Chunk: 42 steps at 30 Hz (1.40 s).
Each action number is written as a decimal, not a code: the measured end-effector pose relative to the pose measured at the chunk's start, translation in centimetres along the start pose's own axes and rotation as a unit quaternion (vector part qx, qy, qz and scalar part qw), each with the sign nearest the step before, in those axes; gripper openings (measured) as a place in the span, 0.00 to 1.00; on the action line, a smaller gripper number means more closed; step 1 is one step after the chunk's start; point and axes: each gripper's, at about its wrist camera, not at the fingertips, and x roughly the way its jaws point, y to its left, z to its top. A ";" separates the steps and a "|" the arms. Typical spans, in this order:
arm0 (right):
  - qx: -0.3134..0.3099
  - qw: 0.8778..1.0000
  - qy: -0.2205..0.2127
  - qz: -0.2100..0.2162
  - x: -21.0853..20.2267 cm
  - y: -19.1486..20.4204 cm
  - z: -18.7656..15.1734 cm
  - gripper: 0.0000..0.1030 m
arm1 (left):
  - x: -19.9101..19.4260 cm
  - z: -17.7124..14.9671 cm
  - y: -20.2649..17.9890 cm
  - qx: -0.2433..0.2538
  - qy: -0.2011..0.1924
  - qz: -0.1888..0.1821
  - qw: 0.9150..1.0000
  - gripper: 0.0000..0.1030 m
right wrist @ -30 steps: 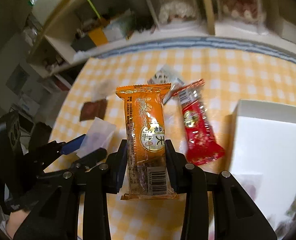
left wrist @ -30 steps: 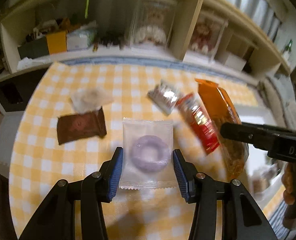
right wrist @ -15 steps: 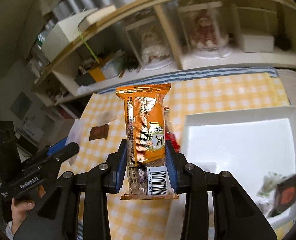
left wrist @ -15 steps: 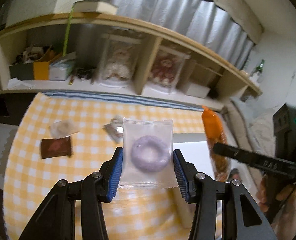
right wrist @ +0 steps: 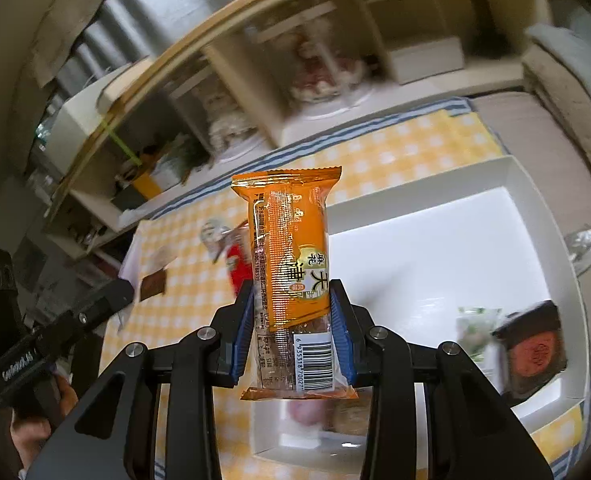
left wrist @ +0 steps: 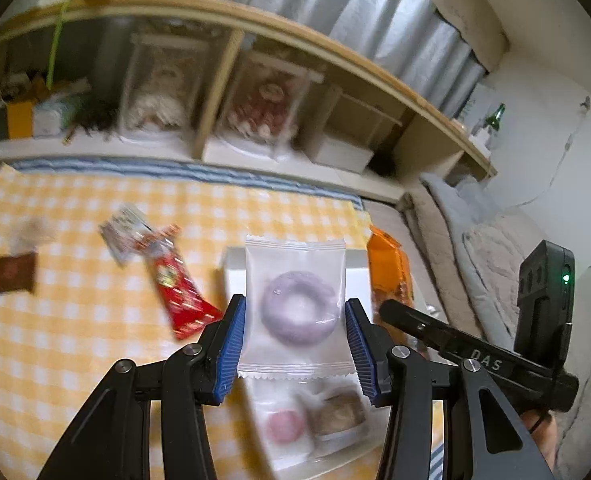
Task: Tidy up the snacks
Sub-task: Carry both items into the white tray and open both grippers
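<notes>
My left gripper (left wrist: 295, 330) is shut on a clear packet with a purple ring snack (left wrist: 297, 308), held upright above the white box (left wrist: 231, 268). My right gripper (right wrist: 291, 328) is shut on a long orange snack bar (right wrist: 291, 248), also upright, above the left part of the white box (right wrist: 435, 240). In the left wrist view the orange bar (left wrist: 389, 276) and the right gripper's body show at the right. Inside the box lie a pink snack (left wrist: 283, 426), a brown one (left wrist: 341, 412) and a dark packet with a red circle (right wrist: 535, 356).
On the yellow checked cloth (left wrist: 75, 320) remain a red packet (left wrist: 177, 290), a silver packet (left wrist: 125, 230), a brown packet (left wrist: 13, 274) and a pale one beside it. A wooden shelf with doll cases (left wrist: 263, 108) runs behind. Grey bedding (left wrist: 475, 248) lies to the right.
Both grippers have swung right from the loose snacks on the cloth to above the white box, each still holding its packet. The box's contents have come into view.
</notes>
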 end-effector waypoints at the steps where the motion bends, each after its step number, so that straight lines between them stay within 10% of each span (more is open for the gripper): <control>1: 0.002 1.000 0.000 -0.006 0.1 -0.5 0.0 0.35 | 0.9 0.0 -0.3 -0.005 0.005 -0.002 1.000 0.46; 28: 0.094 0.990 0.085 -0.055 6.3 -11.9 -0.4 0.35 | 20.6 -1.4 0.1 -0.154 0.111 -0.041 0.981 0.46; 42: 0.068 0.994 0.069 -0.059 3.9 -11.2 0.2 0.38 | 20.0 -1.3 -1.4 -0.085 0.109 0.004 0.990 0.57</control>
